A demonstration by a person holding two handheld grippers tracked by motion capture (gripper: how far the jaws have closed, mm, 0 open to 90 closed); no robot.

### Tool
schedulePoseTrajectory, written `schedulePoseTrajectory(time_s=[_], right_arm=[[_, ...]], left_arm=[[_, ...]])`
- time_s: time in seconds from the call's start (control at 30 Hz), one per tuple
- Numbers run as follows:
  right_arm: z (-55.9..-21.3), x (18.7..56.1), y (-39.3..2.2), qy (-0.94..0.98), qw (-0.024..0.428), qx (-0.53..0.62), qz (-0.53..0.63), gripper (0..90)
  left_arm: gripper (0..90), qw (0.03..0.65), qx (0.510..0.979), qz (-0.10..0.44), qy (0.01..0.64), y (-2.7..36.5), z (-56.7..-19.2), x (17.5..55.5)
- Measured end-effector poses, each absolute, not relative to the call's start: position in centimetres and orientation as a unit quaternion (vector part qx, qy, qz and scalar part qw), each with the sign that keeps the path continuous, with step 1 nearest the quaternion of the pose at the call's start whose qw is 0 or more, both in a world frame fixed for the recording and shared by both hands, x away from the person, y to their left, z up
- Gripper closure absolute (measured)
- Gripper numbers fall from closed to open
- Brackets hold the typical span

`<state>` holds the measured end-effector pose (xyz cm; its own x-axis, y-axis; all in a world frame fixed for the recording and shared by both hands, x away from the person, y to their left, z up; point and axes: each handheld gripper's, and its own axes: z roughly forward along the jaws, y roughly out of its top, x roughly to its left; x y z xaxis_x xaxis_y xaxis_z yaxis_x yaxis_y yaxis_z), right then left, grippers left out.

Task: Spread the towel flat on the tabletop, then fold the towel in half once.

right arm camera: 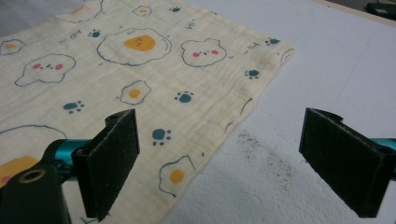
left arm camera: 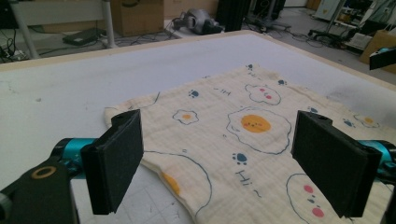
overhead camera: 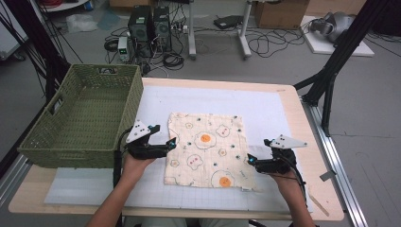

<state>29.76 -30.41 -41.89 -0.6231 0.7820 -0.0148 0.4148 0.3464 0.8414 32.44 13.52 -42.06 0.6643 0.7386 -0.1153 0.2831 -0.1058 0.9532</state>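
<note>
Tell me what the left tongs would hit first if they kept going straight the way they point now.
Probably the printed cloth: the left tongs stand open at its left edge, aimed across it toward the right tongs. How high they ride is hard to judge, so they might skim over it.

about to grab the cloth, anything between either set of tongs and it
Nothing visible. The left tongs sit open at the left edge of the cloth, the right tongs open at its right edge, with only bare mat around.

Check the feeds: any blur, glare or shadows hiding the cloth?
High view: even light, soft but readable, cloth unshadowed. Left gripper view: cloth sharp, far floor hazy. Right gripper view: print crisp, no glare; dark specks on the mat are dirt, not shadow.
</note>
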Motion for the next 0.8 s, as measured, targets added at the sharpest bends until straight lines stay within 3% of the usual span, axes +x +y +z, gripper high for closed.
schedulePoseTrajectory(time_s=[0.8], right_arm=[[-42.0, 29.7, -30.5, 0.786, 0.205, 0.383, 0.44, 11.4]], left_arm=[[19.3, 0.558, 0.706, 0.184, 0.396, 13.4, -42.4, 33.6]])
